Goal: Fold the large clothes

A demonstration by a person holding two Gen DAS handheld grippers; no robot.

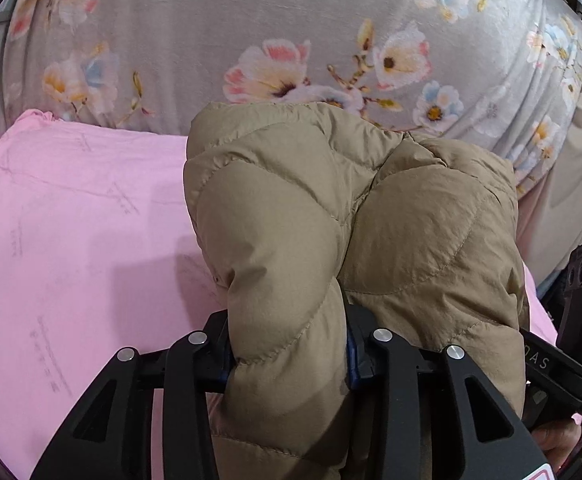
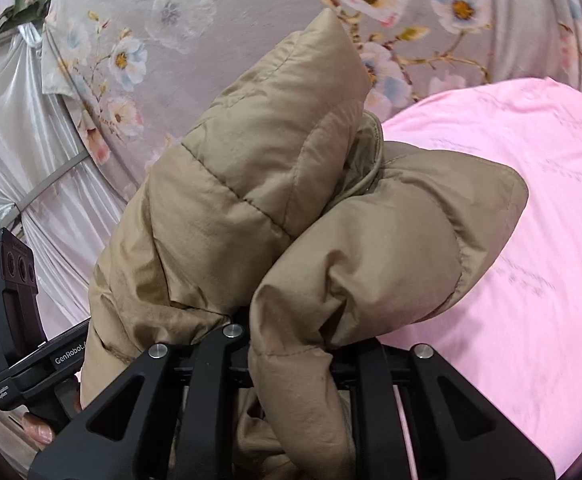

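Puffer jacket [image 1: 331, 220], tan and quilted, fills the middle and lower part of both wrist views, bunched and lifted clear of the pink sheet [image 1: 71, 220] that spreads across the left of the left view and the right of the right view. Behind it, across the top of each frame, hangs a grey floral cloth [image 1: 171, 40]; silvery drapes [image 2: 11, 140] show at the left edge of the right view.

Each gripper has a thick fold of the jacket pinched between its jaws: the left gripper [image 1: 289, 354] at lower centre of its frame grips a padded roll, and the right gripper [image 2: 291, 356] is clamped on a narrower tuck. The other gripper's body shows at the outer edge of each view.

To do this step well, I judge both holds should stay firm, since slick padded fabric could slip. Raising the two grips evenly and drawing them apart would let the jacket hang straight before it is laid flat on the pink sheet for folding.
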